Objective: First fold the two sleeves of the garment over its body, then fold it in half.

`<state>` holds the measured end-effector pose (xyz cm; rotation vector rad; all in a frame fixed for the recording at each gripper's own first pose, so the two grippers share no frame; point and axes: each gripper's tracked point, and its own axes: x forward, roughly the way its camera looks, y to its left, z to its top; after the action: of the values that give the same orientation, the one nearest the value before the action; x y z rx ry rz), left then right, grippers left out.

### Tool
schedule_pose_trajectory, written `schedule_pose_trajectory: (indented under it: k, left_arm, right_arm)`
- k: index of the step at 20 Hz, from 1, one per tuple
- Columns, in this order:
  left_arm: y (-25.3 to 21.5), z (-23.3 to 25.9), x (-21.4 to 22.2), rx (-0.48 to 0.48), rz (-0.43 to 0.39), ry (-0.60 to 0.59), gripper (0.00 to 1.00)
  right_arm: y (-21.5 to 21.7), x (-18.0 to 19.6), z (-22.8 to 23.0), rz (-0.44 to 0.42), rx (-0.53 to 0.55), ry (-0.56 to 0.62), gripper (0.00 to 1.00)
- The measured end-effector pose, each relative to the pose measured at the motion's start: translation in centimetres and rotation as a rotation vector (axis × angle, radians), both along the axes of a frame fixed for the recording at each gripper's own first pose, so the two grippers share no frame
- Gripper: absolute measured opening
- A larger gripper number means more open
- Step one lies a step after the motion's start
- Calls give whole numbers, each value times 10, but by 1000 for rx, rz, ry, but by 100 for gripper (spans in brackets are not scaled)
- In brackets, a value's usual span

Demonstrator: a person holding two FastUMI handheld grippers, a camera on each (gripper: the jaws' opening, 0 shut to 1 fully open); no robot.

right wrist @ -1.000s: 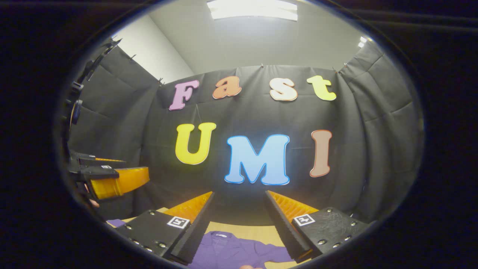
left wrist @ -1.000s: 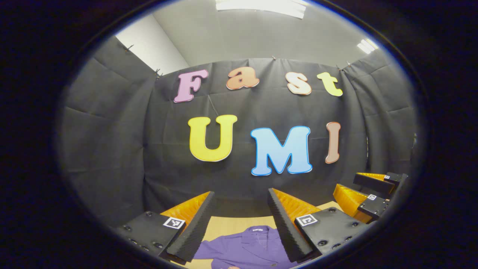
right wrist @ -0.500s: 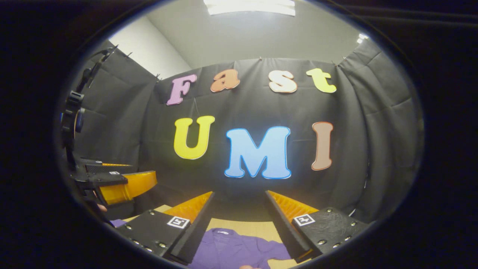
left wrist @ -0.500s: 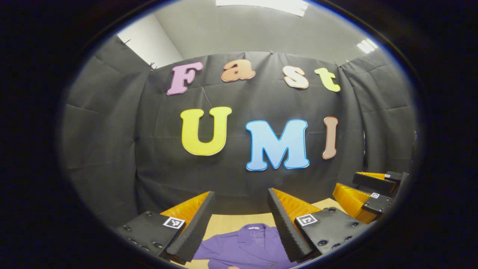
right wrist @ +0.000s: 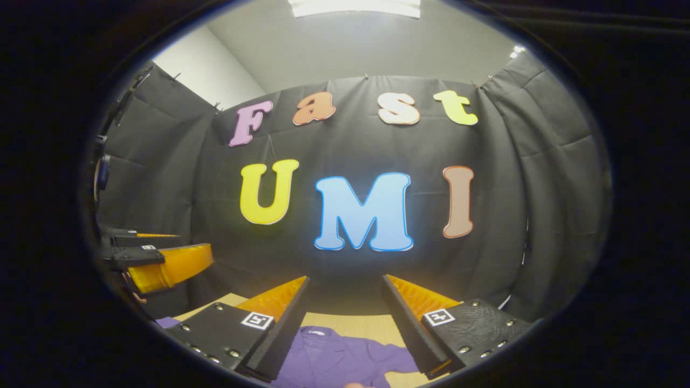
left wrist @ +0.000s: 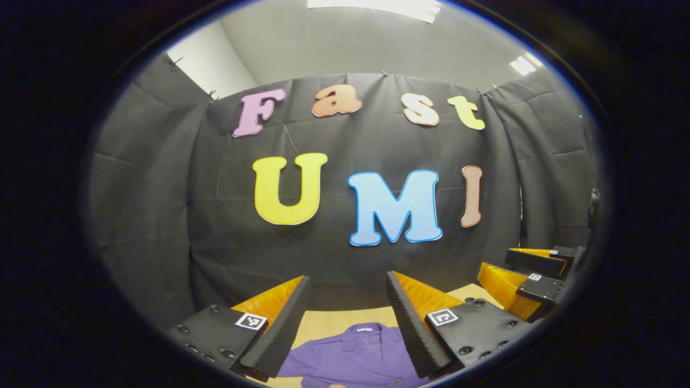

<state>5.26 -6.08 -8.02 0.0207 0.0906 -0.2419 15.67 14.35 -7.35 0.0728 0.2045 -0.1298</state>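
A purple collared garment (left wrist: 356, 358) lies flat on a tan table (left wrist: 329, 323), collar toward the far wall; it appears again in the right gripper view (right wrist: 339, 358) with one sleeve spread to the right. My left gripper (left wrist: 345, 323) hangs above it, open, nothing between its orange-and-black fingers. My right gripper (right wrist: 342, 320) is also open and empty above the garment. The right gripper (left wrist: 531, 275) appears at the right edge of the left gripper view, and the left gripper (right wrist: 161, 261) at the left edge of the right gripper view. The lower part of the garment is out of sight.
The black cloth wall closes the booth behind the table's far edge (right wrist: 350, 322). A small patch of purple cloth (right wrist: 167, 322) shows at the table's left side. Ceiling lights (right wrist: 356, 6) shine overhead.
Both views have tipped slightly downward, so a little more of the garment and table shows. Both grippers stay open and empty.
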Motion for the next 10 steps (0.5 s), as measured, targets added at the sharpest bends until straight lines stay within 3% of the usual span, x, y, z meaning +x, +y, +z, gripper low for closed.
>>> schedule_pose_trajectory:
  k: [5, 6, 7, 10]
  left_arm:
    - [5, -6, 3, 18, 12, 12, 94]
    - [7, -7, 4, 20, 15, 16, 94]
    - [7, -8, 3, 23, 19, 20, 94]
    - [8, -13, 4, 40, 27, 30, 94]
  right_arm:
    - [-57, -19, -64, -146, 24, 101, 86]
    - [-72, -21, -78, -178, 13, 129, 82]
    - [-90, -25, -94, -207, 1, 157, 86]
    - [-133, -40, -130, -287, -13, 228, 86]
